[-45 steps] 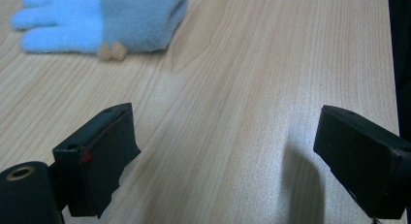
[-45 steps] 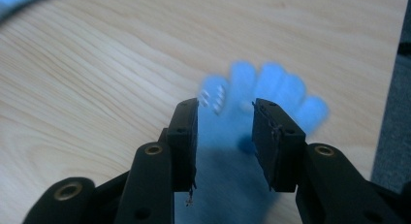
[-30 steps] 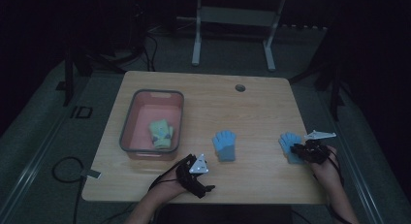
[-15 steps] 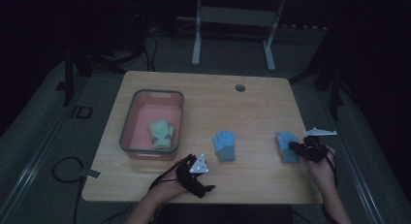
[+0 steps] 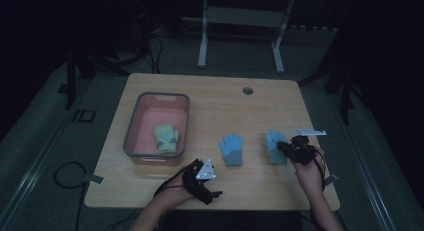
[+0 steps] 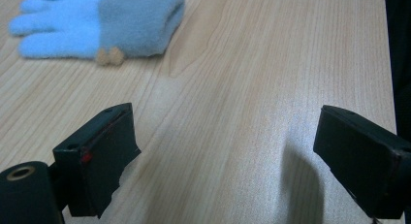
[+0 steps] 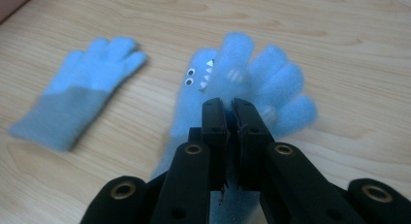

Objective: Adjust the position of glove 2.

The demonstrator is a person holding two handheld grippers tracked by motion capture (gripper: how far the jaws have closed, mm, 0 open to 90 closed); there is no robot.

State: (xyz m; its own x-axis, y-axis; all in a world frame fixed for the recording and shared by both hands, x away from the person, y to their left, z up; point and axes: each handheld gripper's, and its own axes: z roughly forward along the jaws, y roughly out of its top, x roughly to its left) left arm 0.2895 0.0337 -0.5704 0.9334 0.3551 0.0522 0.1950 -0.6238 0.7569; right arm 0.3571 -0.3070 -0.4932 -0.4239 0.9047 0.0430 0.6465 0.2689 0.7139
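One green glove pair (image 5: 166, 137) lies in our bin (image 5: 131, 134); right gripper (image 7: 231, 107) pinches a blue monster glove (image 7: 271, 81), left gripper (image 6: 228, 151) gapes empty, its mate (image 5: 232, 149) waits.

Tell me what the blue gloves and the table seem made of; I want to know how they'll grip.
The held glove and the flat glove look like soft fleece or knit: fuzzy, matte, with a grey cuff. The table looks like pale wood or laminate: printed-looking grain, smooth with a slight sheen.
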